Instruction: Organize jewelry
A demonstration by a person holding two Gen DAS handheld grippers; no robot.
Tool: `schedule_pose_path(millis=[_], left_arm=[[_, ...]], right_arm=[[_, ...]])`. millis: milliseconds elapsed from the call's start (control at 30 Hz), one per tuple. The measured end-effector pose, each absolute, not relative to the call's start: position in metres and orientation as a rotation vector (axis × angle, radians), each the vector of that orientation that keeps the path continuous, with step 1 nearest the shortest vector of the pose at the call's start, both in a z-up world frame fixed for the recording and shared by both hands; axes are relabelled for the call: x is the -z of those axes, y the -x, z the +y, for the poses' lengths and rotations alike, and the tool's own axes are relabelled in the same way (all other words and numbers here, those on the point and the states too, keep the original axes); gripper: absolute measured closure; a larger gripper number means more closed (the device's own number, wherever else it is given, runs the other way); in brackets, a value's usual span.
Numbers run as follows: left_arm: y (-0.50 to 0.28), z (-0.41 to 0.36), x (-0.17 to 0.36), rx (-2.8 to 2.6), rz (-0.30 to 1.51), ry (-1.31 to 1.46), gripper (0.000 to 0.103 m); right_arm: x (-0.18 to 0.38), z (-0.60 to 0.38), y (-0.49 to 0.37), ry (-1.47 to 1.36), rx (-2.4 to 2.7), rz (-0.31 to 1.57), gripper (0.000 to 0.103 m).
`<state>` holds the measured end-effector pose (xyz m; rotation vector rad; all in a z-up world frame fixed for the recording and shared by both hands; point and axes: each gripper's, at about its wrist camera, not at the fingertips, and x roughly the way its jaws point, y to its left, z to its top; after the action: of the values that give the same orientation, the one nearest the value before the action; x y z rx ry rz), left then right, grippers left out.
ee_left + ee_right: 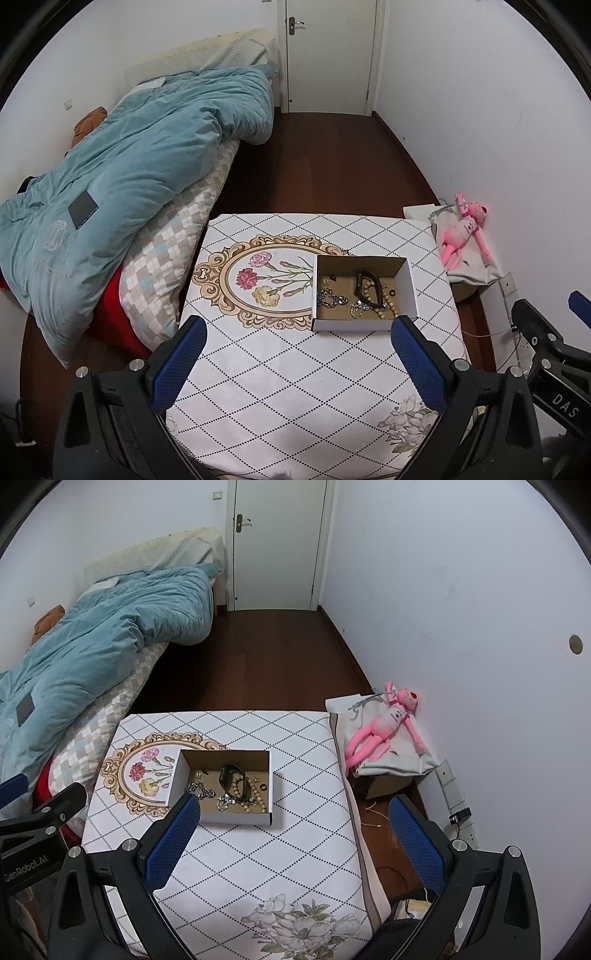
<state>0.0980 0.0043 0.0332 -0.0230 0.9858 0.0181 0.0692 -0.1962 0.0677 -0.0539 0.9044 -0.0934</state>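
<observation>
Your left gripper (pixel 298 354) has its jaws spread wide and empty above the near part of the table (pixel 295 387); your right gripper (pixel 291 834) is likewise wide open and holds nothing, its left finger just short of the box's near corner. The cardboard box (pixel 269 775) sits open-topped on the patterned cloth, beside the floral medallion, toward the far half of the table. Inside, heaped together: a silver chain (pixel 201 790), a dark bangle (pixel 231 779), a strand of pale beads (pixel 256 801), a sparkly clasp-like piece (pixel 225 803), and a small dark ring (pixel 263 787) lying apart near the right wall. Judgement: all light. The chain and beads will be limp and sag or snag on neighbours, so pinch them mid-length and lift slowly. The bangle looks rigid; take it across its rim. The ring is tiny and likely slippery. The box is thin, so it may slide if nudged.
</observation>
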Motion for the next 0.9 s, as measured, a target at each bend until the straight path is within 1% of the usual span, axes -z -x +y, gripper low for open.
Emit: schedule_pose_path(millis=[900], left_arm=[[-0.0980, 0.0048, -0.0308, -0.024, 0.988, 0.003, 0.001]], right_arm=[[-0.0589, -0.1937, -0.0708, 0.050, 0.087, 0.933, 0.000]])
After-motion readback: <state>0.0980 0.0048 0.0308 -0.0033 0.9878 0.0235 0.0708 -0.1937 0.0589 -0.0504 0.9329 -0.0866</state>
